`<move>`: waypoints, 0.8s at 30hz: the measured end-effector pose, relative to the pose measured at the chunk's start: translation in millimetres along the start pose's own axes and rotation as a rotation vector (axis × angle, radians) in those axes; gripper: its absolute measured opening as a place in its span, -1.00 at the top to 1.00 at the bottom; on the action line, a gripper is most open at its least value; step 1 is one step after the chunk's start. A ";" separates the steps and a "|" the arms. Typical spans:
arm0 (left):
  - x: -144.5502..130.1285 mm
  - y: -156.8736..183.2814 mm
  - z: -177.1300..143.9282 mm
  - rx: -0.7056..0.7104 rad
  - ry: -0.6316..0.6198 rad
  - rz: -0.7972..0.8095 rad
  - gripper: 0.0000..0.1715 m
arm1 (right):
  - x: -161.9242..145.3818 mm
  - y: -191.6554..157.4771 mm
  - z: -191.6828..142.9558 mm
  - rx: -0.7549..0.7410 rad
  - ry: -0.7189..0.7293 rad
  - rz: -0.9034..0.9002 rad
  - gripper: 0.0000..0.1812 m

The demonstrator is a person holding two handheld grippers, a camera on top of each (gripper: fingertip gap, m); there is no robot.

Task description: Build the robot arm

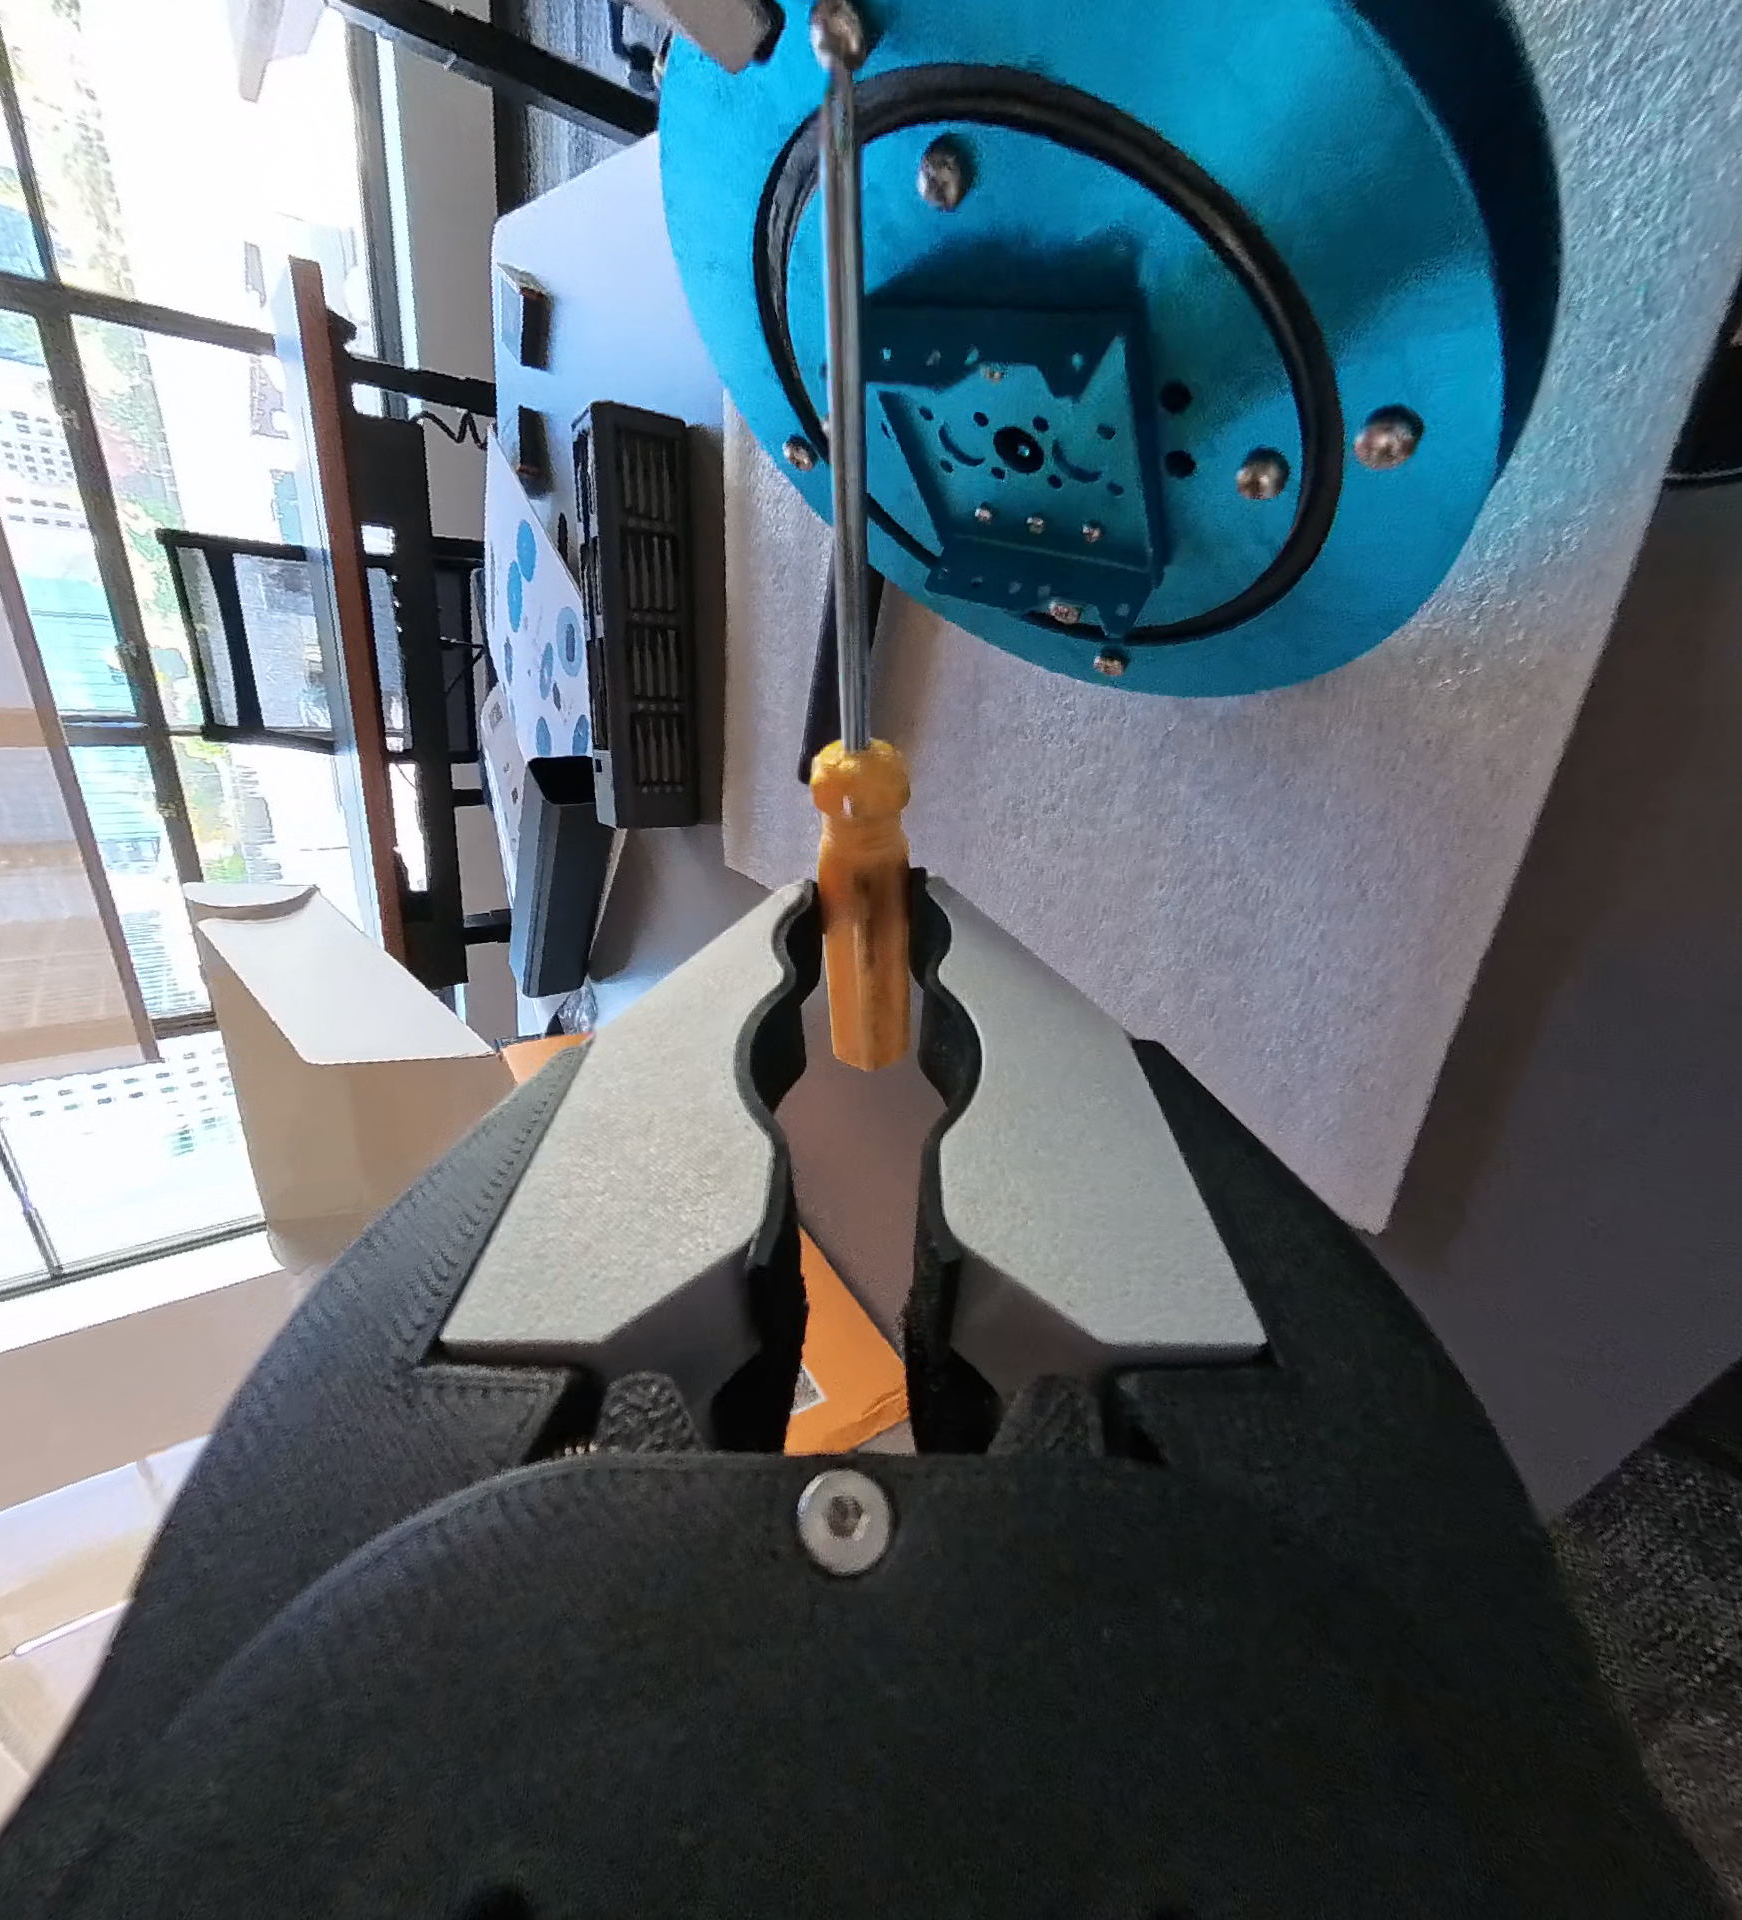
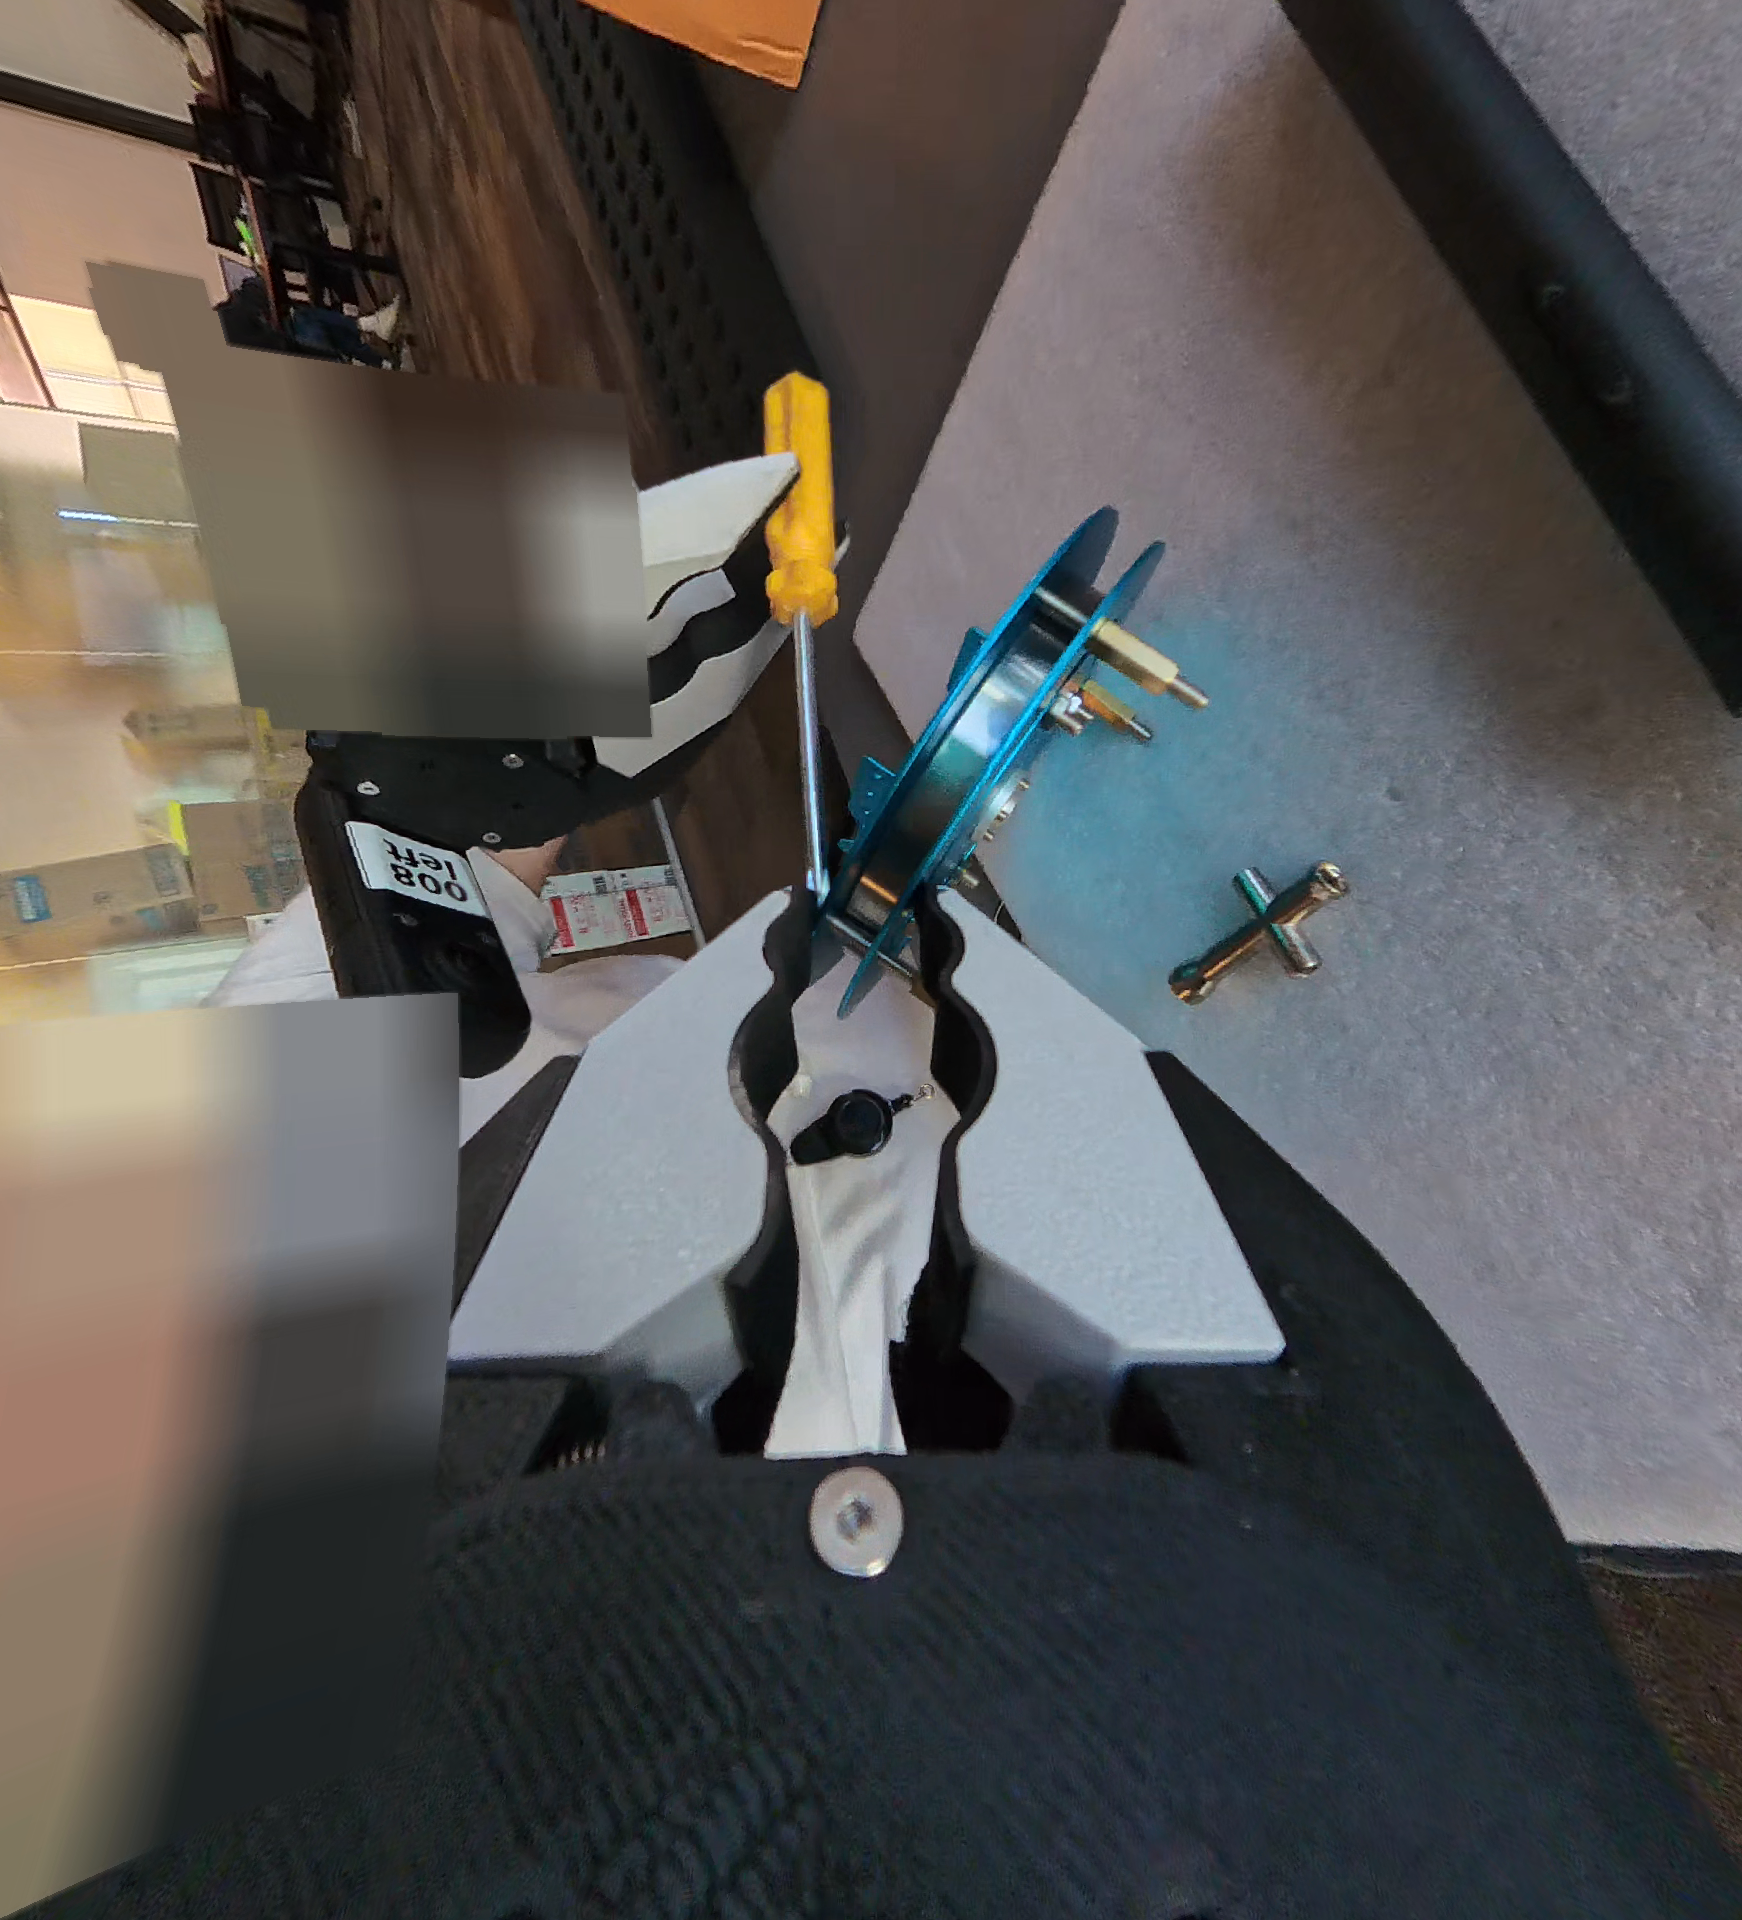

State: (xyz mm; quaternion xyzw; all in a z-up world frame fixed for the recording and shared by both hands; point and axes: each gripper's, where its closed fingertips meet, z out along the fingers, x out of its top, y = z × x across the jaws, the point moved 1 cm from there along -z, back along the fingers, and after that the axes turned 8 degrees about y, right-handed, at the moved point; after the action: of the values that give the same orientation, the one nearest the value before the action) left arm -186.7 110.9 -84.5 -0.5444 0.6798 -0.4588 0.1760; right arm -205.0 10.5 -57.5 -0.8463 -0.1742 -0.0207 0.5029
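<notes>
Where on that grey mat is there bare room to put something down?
Bare felt mat lies between the metal cross tool and the black roll, and again near the right gripper. It is crowded around the blue disc assembly, where the left gripper holds the yellow screwdriver.

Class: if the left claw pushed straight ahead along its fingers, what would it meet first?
Probably the round blue metal wheel assembly: the left claw grips the yellow-handled screwdriver, whose shaft points at it.

daylight floods tall dark-framed windows (image 1: 67,623); a white table (image 1: 576,270) stands before them, dark wood floor (image 2: 451,187).
</notes>
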 end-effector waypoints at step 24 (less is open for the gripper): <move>-53.3 50.3 -9.2 -0.289 -0.118 -0.663 0.82 | 44.3 85.5 4.6 0.105 -0.166 0.062 0.82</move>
State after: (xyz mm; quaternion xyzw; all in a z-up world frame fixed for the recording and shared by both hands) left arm -204.2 162.3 -134.7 -0.7798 0.5131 -0.3580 -0.0220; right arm -137.1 -10.5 -122.7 -0.8226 -0.1898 0.0744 0.5308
